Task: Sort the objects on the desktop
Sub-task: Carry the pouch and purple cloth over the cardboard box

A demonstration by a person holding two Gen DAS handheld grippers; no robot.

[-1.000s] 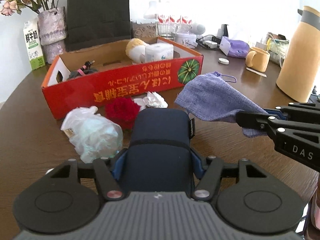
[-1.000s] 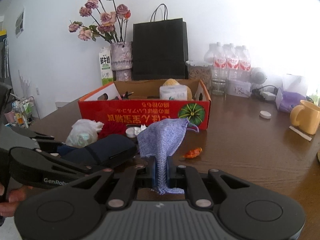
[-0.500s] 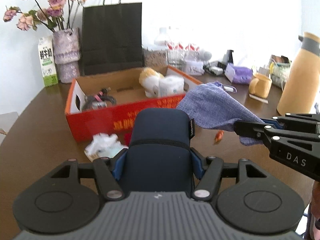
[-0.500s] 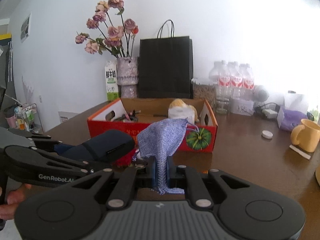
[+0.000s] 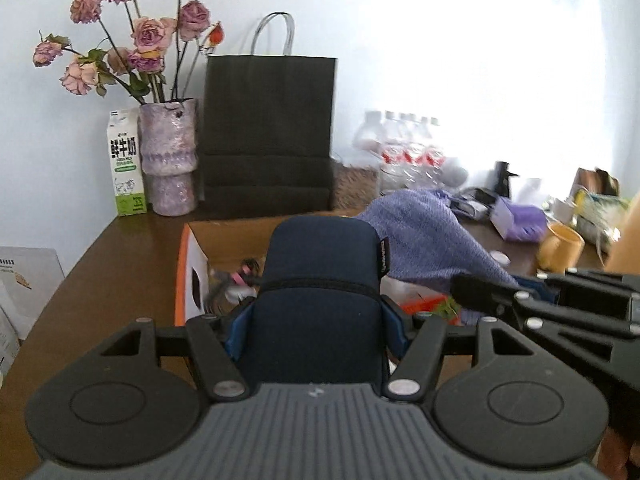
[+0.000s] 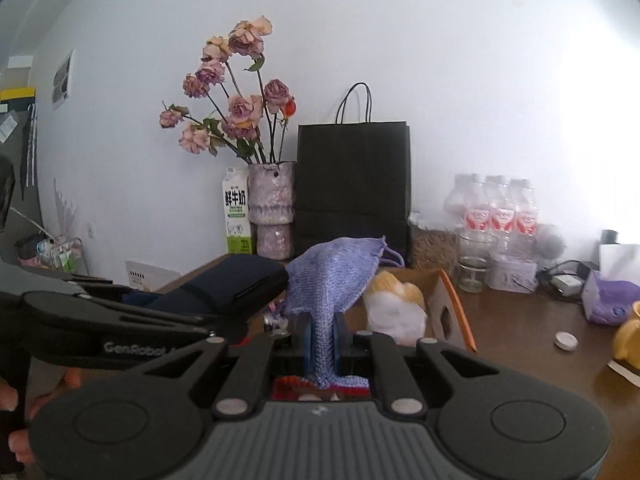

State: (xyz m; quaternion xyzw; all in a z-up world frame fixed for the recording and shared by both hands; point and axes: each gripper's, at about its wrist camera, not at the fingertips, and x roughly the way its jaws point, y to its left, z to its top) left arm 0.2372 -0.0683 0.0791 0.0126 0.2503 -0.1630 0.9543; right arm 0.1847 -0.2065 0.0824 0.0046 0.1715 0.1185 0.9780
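My left gripper point(image 5: 318, 322) is shut on a dark navy zip case point(image 5: 320, 280), which it holds off the table in front of the open red-orange cardboard box point(image 5: 191, 268). Pinched between the pads of my right gripper point(image 6: 322, 340) hangs a purple knitted cloth point(image 6: 334, 276). The two grippers hang side by side. The right gripper point(image 5: 492, 294) and its purple cloth point(image 5: 424, 240) show at the right of the left wrist view. The left gripper point(image 6: 192, 316) with the navy case point(image 6: 224, 284) shows at the left of the right wrist view. In the box point(image 6: 452, 312) lie a white and yellow bundle point(image 6: 394, 308) and a cable.
Along the wall stand a milk carton point(image 5: 126, 168), a vase of dried roses point(image 5: 168, 160), a black paper bag point(image 5: 270, 132) and water bottles point(image 6: 496, 212). To the right are a glass point(image 6: 474, 256), a purple tissue pack point(image 6: 608, 300), a white cap point(image 6: 565, 340) and a yellow mug point(image 5: 560, 246).
Both grippers have risen with the navy case and the cloth and come closer to the box. The litter in front of the box has dropped out of view.
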